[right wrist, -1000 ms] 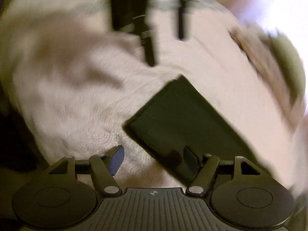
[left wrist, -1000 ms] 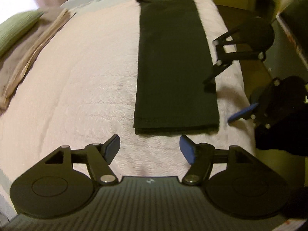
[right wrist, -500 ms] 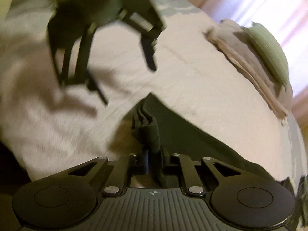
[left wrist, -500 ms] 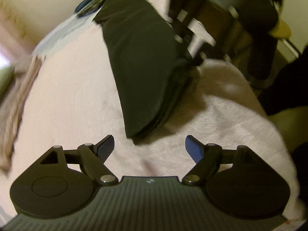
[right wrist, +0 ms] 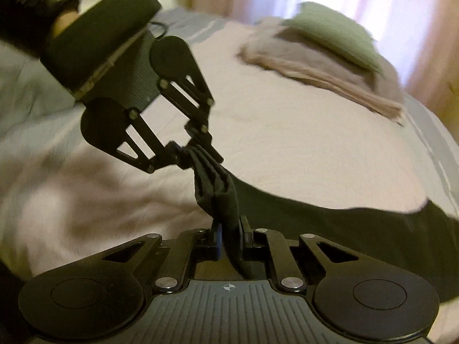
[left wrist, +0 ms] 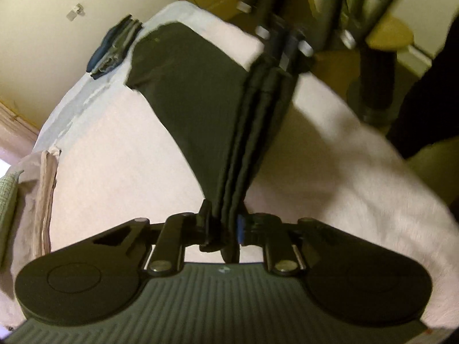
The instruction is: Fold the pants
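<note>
black pants (left wrist: 200,91), pale pink bedspread (left wrist: 114,143)

Bare bedspread (right wrist: 301,143) open beside pants (left wrist: 200,109); folded blanket (right wrist: 324,77), pillow (right wrist: 335,37) block far end.

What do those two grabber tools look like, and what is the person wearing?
Both are black. The left gripper and right gripper each have a ribbed body, two round discs, jointed link bars with silver pivot screws, and blue pads on the fingers. A thin cable loops behind the left one. The sleeve is black.
</note>
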Tool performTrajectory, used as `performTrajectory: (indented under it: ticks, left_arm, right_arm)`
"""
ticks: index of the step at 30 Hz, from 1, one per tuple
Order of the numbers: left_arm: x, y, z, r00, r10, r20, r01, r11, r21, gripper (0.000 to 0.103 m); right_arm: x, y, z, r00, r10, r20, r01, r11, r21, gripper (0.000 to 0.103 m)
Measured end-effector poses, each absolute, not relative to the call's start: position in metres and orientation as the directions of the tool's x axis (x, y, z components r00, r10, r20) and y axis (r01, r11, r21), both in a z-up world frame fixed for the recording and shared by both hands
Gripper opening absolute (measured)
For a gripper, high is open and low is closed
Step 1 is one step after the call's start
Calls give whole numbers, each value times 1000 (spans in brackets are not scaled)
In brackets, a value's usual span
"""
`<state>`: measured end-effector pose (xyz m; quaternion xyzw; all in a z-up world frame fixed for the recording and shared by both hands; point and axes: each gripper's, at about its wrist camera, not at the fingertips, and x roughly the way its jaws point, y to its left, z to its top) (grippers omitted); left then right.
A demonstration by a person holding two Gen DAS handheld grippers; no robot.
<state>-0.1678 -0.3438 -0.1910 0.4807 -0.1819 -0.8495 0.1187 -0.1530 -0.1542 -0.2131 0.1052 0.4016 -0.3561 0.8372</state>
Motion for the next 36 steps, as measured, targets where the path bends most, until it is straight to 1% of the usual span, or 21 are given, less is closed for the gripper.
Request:
performTrajectory:
  ticks: [3,7,9,12,14,16,20,21,26,31,32,34,35,36]
  left_arm:
    - [-188,-374,-148,-540,-334,-773,12,-921,390,14]
    - [-238,-417,-102,-573,-295,-765,-36,-923,383,14]
    - [-275,-441,-85,-579,-271,-769,-55,-928,368,14]
    - [-336,-476,-77,-573,-230,-786,-75,-941,330,14]
    - [-383,-499,-86,-558,-204,-804,-103,-945,311,14]
    - [-431,-524,-104,-527,-164,-834,-112,-959,260,14]
    - [-515,-560,-165,-438,-83,-895,-164,-972,171,15]
    - [-534,-569,-185,-407,-61,-912,-174,-974,142,16]
    - [-576,-595,-253,-304,22,-952,-189,-981,37,17]
    - [-593,-612,-275,-301,62,-952,-185,-983,-5,17]
    - [-593,-611,-276,-298,63,-952,-187,-982,-6,19]
    - [-594,-617,-278,-297,54,-953,-157,-988,-7,31]
    - [-591,-623,-277,-304,21,-953,-114,-993,14,36]
    - [-595,-628,-275,-315,-8,-949,-78,-996,35,36]
  right_arm:
    - [-181,-174,-179,432,-558,-708,774,633,-26,7]
    - [-231,-208,-143,419,-633,-651,864,499,70,7]
    - [-265,-228,-131,410,-667,-623,895,426,133,7]
    - [-324,-261,-126,392,-702,-594,919,319,230,7]
    - [-364,-280,-133,393,-709,-585,917,254,308,7]
    - [-409,-305,-147,389,-706,-591,904,172,390,7]
    - [-482,-348,-199,400,-667,-628,841,-4,541,7]
    - [-496,-358,-215,409,-650,-640,818,-50,574,7]
    - [-538,-375,-271,434,-601,-671,733,-198,651,7]
    - [-558,-371,-286,420,-611,-671,692,-262,672,7]
    - [-559,-371,-287,417,-611,-672,690,-268,672,7]
    - [-557,-370,-291,409,-602,-685,696,-280,662,7]
    - [-558,-371,-296,405,-593,-696,697,-293,654,7]
    - [-559,-369,-299,400,-590,-702,694,-305,652,7]
